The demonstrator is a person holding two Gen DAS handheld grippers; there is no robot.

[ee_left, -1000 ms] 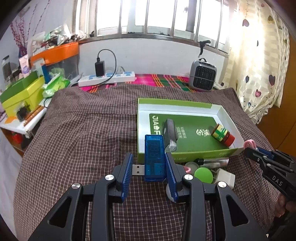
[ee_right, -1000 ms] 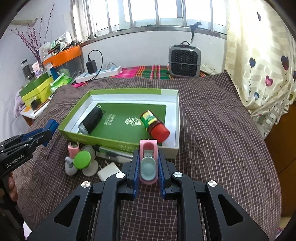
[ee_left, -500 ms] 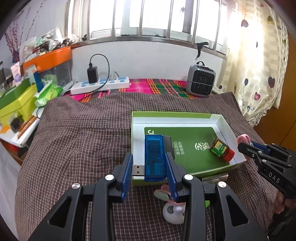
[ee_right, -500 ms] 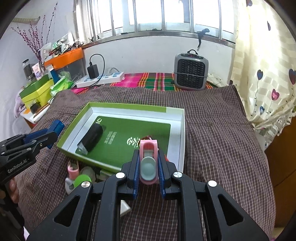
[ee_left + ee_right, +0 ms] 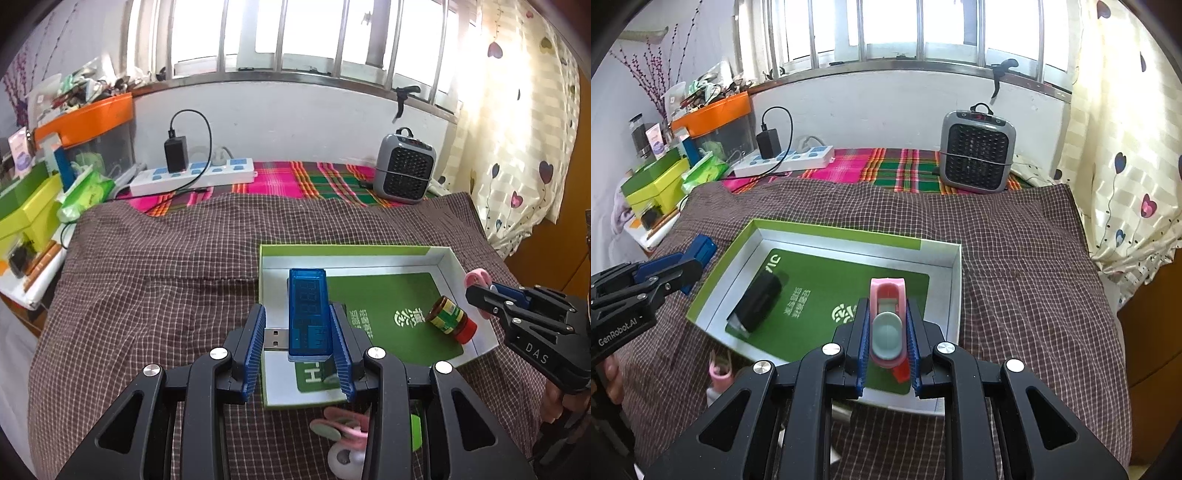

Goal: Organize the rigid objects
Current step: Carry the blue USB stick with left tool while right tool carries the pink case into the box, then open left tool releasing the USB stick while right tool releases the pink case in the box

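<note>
Here the left tool pinches a translucent blue USB tester, a flat slab with a digit display on its face and a metal plug sticking out sideways toward the left finger. It hangs above the near-left corner of the shallow green-rimmed box, which lies on the brown checked cover of the bed. The right tool is pressed onto a pink clip-like piece with a pale teal oval pad, held lengthwise between the blue ribbed fingers and poised over the box's near-right part.

Inside the box, on its green printed floor, lies a small brown jar with a red lid and yellow-green label, tipped on its side near the right wall, and a black oblong object lying on the left half. In front of the box, on the bed, sit more small things, among them another pink piece.

Both tools reach in from the near side, fingers pointing toward the window, the left one at the box's left edge and the right one at its right edge.
</note>
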